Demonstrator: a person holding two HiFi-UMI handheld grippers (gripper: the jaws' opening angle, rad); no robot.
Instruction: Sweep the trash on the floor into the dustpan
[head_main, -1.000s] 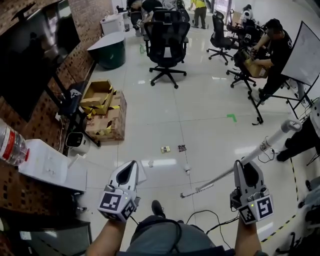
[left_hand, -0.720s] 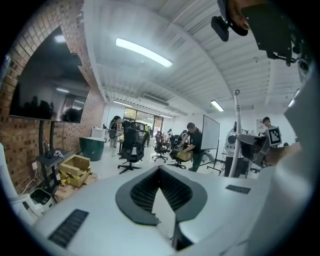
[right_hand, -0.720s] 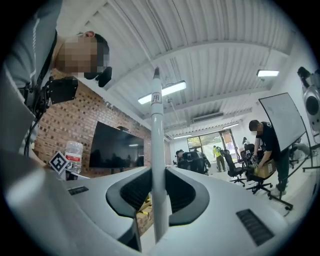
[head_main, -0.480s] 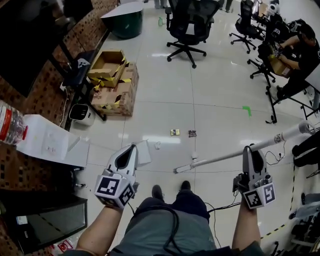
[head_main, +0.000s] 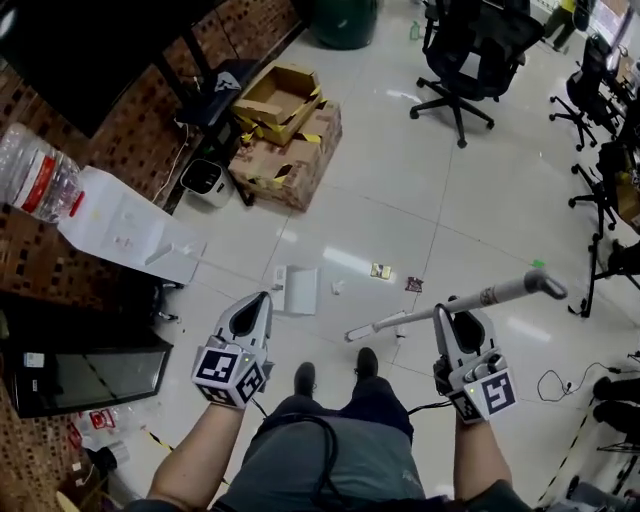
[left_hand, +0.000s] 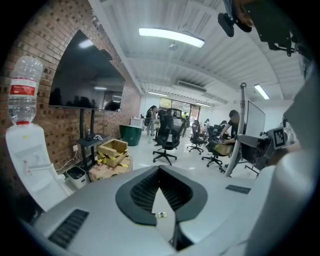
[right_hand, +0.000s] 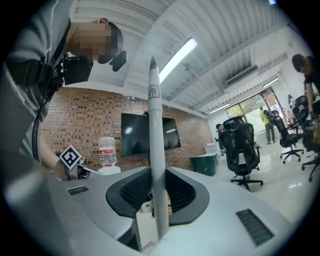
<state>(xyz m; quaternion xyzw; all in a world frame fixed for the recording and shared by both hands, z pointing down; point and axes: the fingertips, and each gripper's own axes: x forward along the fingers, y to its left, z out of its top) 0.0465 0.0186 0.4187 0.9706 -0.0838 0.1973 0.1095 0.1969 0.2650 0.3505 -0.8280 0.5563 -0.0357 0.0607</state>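
Note:
Small trash lies on the glossy tile floor: a yellow wrapper (head_main: 380, 270), a dark wrapper (head_main: 414, 284) and a white scrap (head_main: 338, 288). The white dustpan (head_main: 298, 290) sits just left of them, right by the tip of my left gripper (head_main: 258, 305). In the left gripper view the left gripper (left_hand: 160, 172) is shut, with a white strip (left_hand: 162, 207) of the dustpan running between its jaws. My right gripper (head_main: 450, 322) is shut on the grey broom pole (head_main: 500, 294). The pole's low end (head_main: 362, 331) lies near my feet. The right gripper view shows the pole (right_hand: 156, 150) clamped upright in the right gripper (right_hand: 156, 175).
Cardboard boxes (head_main: 285, 150) lie by the brick wall at upper left. A white water dispenser (head_main: 130, 230) with its bottle (head_main: 35, 170) stands at left. Black office chairs (head_main: 465, 60) stand farther out. A cable (head_main: 560, 380) lies on the floor at right. My shoes (head_main: 305, 378) are below the trash.
The view has tipped down and swung left, and the trash now lies closer to my feet. The dustpan has come nearer the trash. The broom pole has swung left, still gripped.

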